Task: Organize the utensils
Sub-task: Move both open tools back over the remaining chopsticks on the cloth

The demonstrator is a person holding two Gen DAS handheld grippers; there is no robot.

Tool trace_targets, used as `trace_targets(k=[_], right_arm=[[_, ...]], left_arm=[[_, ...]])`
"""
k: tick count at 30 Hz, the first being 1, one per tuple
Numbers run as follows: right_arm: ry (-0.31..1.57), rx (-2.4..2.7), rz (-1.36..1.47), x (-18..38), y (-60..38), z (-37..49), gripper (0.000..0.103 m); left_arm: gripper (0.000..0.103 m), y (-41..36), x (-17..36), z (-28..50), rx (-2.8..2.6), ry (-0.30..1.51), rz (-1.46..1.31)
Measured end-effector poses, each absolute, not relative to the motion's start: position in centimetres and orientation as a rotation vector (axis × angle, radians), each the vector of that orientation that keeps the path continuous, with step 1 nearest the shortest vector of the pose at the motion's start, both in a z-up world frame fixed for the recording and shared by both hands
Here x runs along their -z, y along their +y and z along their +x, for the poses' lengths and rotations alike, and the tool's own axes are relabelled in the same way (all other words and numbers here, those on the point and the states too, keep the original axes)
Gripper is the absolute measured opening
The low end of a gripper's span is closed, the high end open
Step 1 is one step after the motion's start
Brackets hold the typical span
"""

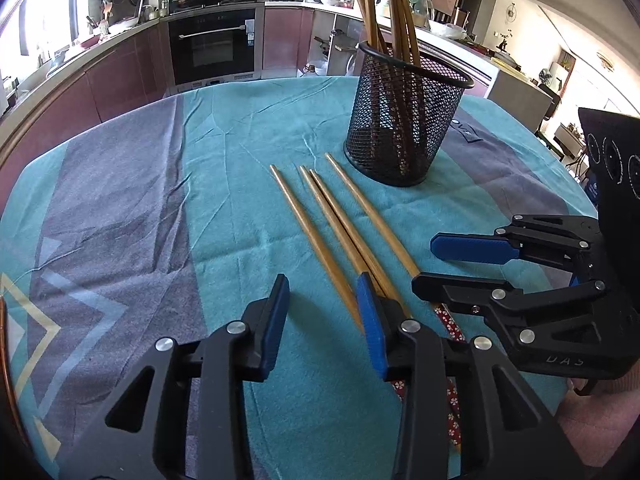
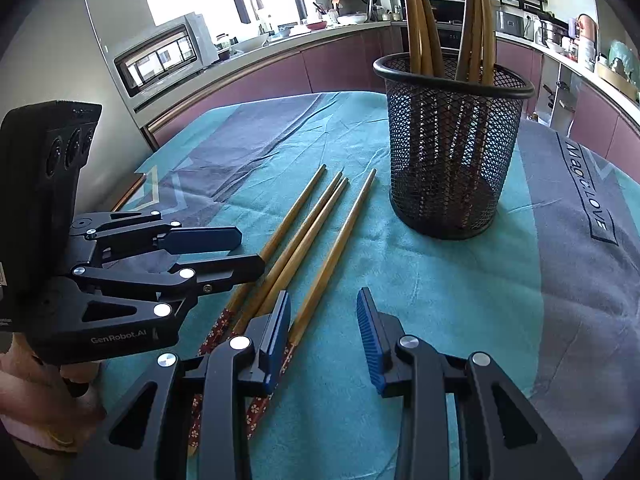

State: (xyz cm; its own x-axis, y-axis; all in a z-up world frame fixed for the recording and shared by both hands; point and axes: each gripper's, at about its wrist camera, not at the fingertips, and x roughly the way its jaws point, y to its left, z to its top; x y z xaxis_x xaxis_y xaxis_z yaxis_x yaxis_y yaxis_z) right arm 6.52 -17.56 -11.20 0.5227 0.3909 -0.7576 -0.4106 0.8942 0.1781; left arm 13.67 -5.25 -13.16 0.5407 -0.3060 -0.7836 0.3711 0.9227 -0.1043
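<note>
Chopsticks (image 1: 340, 232): four loose on the worktop (image 1: 120, 208), long axes toward the mesh holder (image 1: 404, 120).
Left tongs (image 1: 324, 320): apart, empty, straddling the leftmost stick (likely nearer).
Right tongs (image 2: 324, 336): apart, empty, just beside the rightmost stick.

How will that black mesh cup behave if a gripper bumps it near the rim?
The mesh cup looks light, being thin wire mesh. It probably tips rather than slides: the chopsticks in it stand tall and lean outward, raising its balance. The wrinkled cloth under it may also catch its base.
</note>
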Motion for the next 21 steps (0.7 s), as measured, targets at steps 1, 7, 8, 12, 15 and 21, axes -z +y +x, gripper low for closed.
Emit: trace_targets(k=[1,7,8,12,15,21], right_arm=[[0.901,-0.48,-0.024,11.2,-17.6,6.5,0.033],[0.899,-0.475,-0.03,11.2,-17.5,6.6,0.033],[0.899,-0.474,-0.031,11.2,-17.5,6.7,0.033],[0.899,-0.47,-0.038,11.1,-17.1,7.1,0.033],[0.898,-0.466,-0.042,11.2,-16.9,7.4,0.033],[0.899,-0.447,-0.054,11.3,-16.4,8.7,0.028]], left_arm=[[0.033,-5.1,13.1,13.7,0.403,0.917,0.078],[0.03,-4.6,13.1,13.7,0.413,0.925,0.074],[0.03,-4.6,13.2,13.8,0.417,0.926,0.073],[0.041,-4.3,13.2,14.8,0.409,0.946,0.038],[0.037,-4.4,13.2,15.5,0.391,0.941,0.047],[0.033,-4.8,13.3,16.6,0.374,0.94,0.05]])
